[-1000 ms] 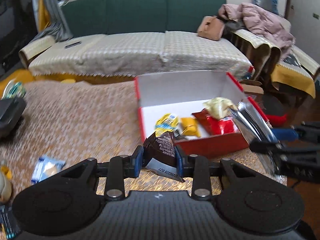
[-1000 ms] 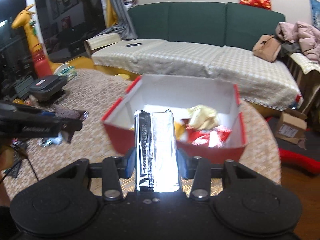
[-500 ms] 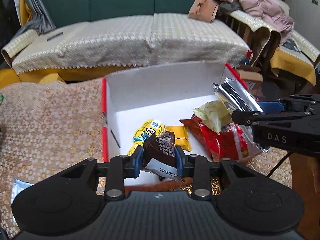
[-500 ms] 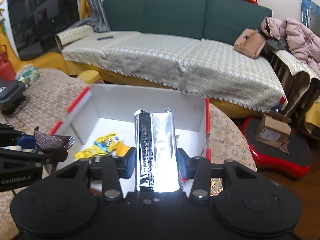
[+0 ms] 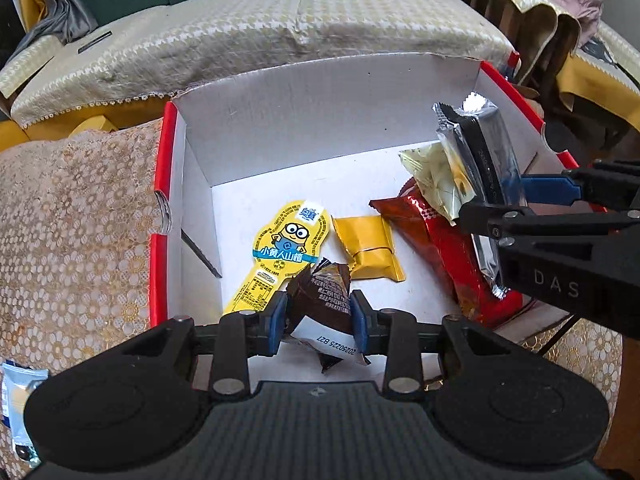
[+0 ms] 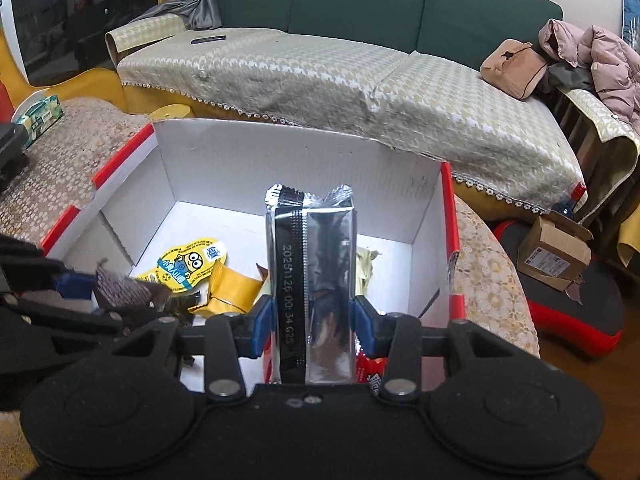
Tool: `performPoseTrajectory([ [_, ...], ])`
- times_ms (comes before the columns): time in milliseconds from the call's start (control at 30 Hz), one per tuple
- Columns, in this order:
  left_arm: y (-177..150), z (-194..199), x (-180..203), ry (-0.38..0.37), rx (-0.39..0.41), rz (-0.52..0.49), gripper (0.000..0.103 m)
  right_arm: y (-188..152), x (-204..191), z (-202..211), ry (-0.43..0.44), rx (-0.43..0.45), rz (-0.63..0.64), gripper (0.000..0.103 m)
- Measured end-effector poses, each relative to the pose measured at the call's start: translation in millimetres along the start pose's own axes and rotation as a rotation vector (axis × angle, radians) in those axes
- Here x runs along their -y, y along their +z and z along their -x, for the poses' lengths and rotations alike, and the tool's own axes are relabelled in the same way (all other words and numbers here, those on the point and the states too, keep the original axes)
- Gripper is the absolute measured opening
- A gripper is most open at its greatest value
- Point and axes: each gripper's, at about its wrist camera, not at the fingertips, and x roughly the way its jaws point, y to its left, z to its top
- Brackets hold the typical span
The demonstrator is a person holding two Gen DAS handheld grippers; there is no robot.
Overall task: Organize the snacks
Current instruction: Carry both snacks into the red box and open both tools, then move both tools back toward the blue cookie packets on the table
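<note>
1. Left wrist view: the left gripper [image 5: 318, 314] is pinching a brown packet [image 5: 324, 294] stamped "20250225 B27" over the box [image 5: 320, 120]; "DAS" is showing on the right gripper [image 5: 496, 196].
2. Right wrist view: the right gripper [image 6: 313, 322] is clamping a silver packet [image 6: 314, 276], date-stamped lettering running along its seam, above the box [image 6: 280, 168].

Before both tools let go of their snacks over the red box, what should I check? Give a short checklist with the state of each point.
1. Left tool grips the brown packet: ok.
2. Right tool grips the silver packet: ok.
3. Both packets are over the red box: ok.
4. Bare box floor remains for them: ok.
5. The two tools are apart: ok.
6. Blue packet is still on the table: not ok.
</note>
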Motion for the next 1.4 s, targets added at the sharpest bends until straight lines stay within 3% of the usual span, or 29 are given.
performPoseTrajectory([
  [133,-1,3,0,0.005,0.008,-0.01,0.036,-1,1,-1,0.016,-0.016,-0.005,0.042],
  [333,-1,18,-5,0.005,0.037,0.005,0.05,-4,0,5,0.043,-0.041,-0.013,0.044],
  [567,-9,47,-10,0.007,0.081,0.023,0.06,-5,0,33,0.071,-0.004,-0.03,0.054],
  [1000,-32,112,-24,0.015,0.176,0.06,0.064,-12,-18,97,0.118,0.077,-0.03,0.056],
  [1333,-68,154,-45,0.017,0.254,0.117,0.075,-25,-48,132,0.186,0.118,-0.014,0.06],
  [1400,-77,161,-51,0.02,0.267,0.131,0.077,-29,-55,136,0.196,0.121,-0.012,0.066],
])
